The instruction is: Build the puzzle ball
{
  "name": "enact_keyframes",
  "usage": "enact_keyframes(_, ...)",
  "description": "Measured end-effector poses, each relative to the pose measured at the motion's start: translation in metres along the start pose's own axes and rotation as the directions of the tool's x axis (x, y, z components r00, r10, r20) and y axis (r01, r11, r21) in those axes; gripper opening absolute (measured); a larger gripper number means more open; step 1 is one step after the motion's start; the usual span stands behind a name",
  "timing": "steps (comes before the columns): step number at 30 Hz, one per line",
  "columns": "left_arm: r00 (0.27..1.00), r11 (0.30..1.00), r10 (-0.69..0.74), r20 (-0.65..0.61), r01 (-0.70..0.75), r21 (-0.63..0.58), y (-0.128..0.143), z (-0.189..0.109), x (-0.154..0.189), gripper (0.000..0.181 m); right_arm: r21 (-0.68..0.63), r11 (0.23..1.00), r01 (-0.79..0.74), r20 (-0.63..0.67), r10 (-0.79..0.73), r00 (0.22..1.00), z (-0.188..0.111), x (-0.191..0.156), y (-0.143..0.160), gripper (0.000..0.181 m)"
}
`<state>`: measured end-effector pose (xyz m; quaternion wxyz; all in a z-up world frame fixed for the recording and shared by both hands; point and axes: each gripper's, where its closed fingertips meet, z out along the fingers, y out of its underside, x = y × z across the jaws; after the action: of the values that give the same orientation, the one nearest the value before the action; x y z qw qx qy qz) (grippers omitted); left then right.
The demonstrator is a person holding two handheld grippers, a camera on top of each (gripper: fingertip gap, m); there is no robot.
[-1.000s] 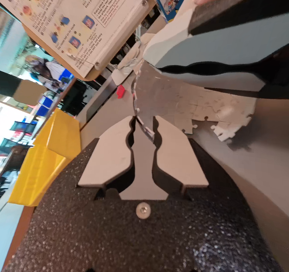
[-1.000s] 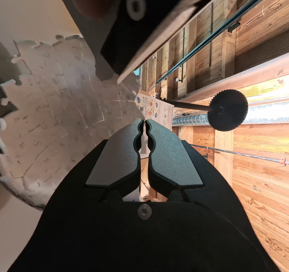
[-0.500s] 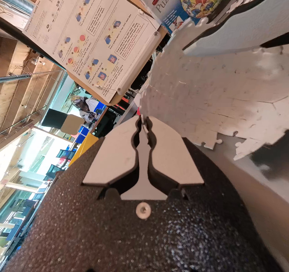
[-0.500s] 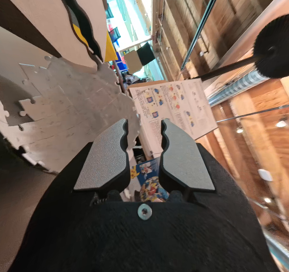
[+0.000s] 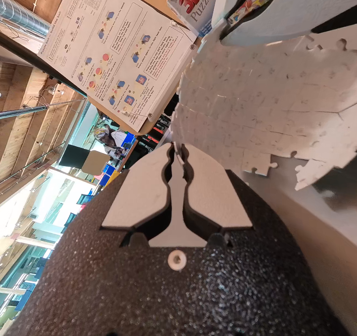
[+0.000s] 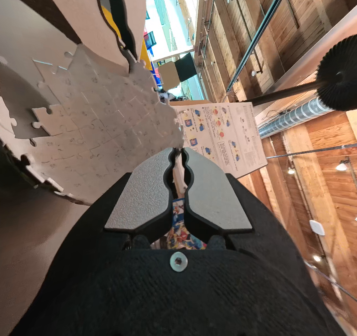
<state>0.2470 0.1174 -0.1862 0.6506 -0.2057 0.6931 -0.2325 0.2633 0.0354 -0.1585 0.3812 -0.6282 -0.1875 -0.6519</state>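
white curved shell of joined puzzle pieces, its rim pinched by left gripper and right gripper.

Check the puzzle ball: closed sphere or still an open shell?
Still open. The puzzle ball is a curved partial shell with its pale inner side showing and a jagged, unfinished edge of tabs, pinched at its rim by the left claw.

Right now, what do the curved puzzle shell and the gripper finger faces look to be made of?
Puzzle shell: likely matte, rigid plastic; pale grey inside, holding its curve, thin seams between pieces. Left gripper finger faces: smooth light-grey sheet over black, possibly rubbery, backing.
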Motion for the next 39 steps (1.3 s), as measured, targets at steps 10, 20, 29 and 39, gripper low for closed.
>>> enact_keyframes(10, 0.955, 0.973, -0.23, -0.185, 0.233, -0.007, 0.001, -0.019, 0.002, 0.033, 0.012, 0.979, 0.203, -0.088, -0.202, 0.976, -0.008, 0.002, -0.022, 0.004)
enact_keyframes(20, 0.62, 0.721, -0.672, -0.405, 0.422, -0.549, 0.037, -0.077, 0.043, 0.038, -0.007, 0.97, 0.244, -0.093, -0.244, 0.965, -0.007, 0.002, -0.023, 0.004)
enact_keyframes(29, 0.621, 0.585, -0.738, -0.264, 0.393, -0.71, 0.046, -0.074, 0.077, 0.035, -0.01, 0.961, 0.277, -0.1, -0.276, 0.956, -0.008, 0.002, -0.028, 0.004)
enact_keyframes(39, 0.638, 0.606, -0.725, -0.259, 0.414, -0.68, 0.056, -0.07, 0.074, 0.014, 0.035, 0.908, 0.418, -0.114, -0.412, 0.904, -0.008, -0.001, -0.044, 0.004)
